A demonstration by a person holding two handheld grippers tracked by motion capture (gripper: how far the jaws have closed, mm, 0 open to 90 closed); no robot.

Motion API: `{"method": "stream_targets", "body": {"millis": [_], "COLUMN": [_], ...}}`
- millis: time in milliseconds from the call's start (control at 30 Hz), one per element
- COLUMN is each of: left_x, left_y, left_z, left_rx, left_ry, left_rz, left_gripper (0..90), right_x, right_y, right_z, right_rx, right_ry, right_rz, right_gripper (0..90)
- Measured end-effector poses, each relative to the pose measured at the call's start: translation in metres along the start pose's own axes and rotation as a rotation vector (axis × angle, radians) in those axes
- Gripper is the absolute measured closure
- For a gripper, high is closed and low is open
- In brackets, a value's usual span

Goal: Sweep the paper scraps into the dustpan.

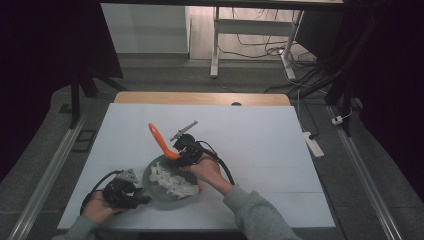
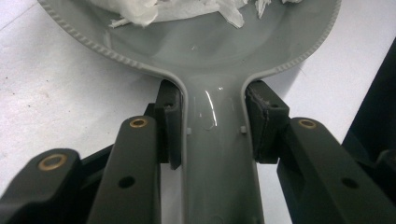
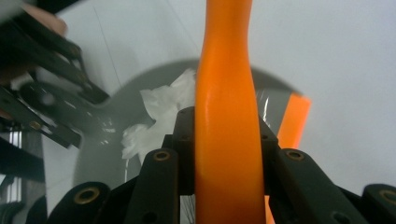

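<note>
Grey pan (image 1: 165,189) is steadied by left gripper (image 2: 212,128) clamping its handle, while right gripper (image 3: 226,135) squeezes an orange spatula (image 3: 226,93) working the white shreds (image 1: 172,181)

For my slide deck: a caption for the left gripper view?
Left gripper clamps the grey pan's handle; torn white paper lies in the pan.
</note>
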State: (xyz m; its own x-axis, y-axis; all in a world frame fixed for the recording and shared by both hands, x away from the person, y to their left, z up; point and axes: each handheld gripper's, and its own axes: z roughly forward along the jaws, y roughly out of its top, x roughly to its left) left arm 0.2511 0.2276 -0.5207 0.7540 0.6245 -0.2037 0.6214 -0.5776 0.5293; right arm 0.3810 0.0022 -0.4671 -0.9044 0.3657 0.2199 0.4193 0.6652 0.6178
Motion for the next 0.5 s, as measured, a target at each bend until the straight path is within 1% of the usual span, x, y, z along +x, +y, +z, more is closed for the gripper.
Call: {"method": "stream_targets", "body": {"millis": [33, 100, 167, 267, 367, 433, 500], "left_x": [0.000, 0.000, 0.000, 0.000, 0.000, 0.000, 0.000], "left_y": [0.000, 0.000, 0.000, 0.000, 0.000, 0.000, 0.000], "left_z": [0.000, 0.000, 0.000, 0.001, 0.001, 0.001, 0.000], "left_rx": [0.000, 0.001, 0.003, 0.003, 0.004, 0.004, 0.003], "left_ry": [0.000, 0.000, -0.001, 0.000, -0.001, 0.000, -0.002], "left_rz": [0.000, 0.000, 0.001, 0.000, -0.001, -0.001, -0.002], "left_gripper": [61.8, 61.8, 61.8, 61.8, 61.8, 61.8, 61.9], "right_x": [-0.002, -0.008, -0.017, -0.028, -0.039, -0.044, -0.050], "right_y": [0.001, 0.001, -0.001, -0.004, -0.009, -0.012, -0.015], "right_z": [-0.005, -0.018, -0.029, -0.041, -0.047, -0.046, -0.041], "right_rx": [-0.022, -0.057, -0.088, -0.109, -0.108, -0.093, -0.066], "right_ry": [-0.016, -0.060, -0.087, -0.143, -0.175, -0.194, -0.223], "right_rz": [-0.004, 0.012, 0.034, 0.046, 0.064, 0.076, 0.089], "right_gripper": [70.5, 70.5, 70.5, 70.5, 70.5, 70.5, 70.5]}}
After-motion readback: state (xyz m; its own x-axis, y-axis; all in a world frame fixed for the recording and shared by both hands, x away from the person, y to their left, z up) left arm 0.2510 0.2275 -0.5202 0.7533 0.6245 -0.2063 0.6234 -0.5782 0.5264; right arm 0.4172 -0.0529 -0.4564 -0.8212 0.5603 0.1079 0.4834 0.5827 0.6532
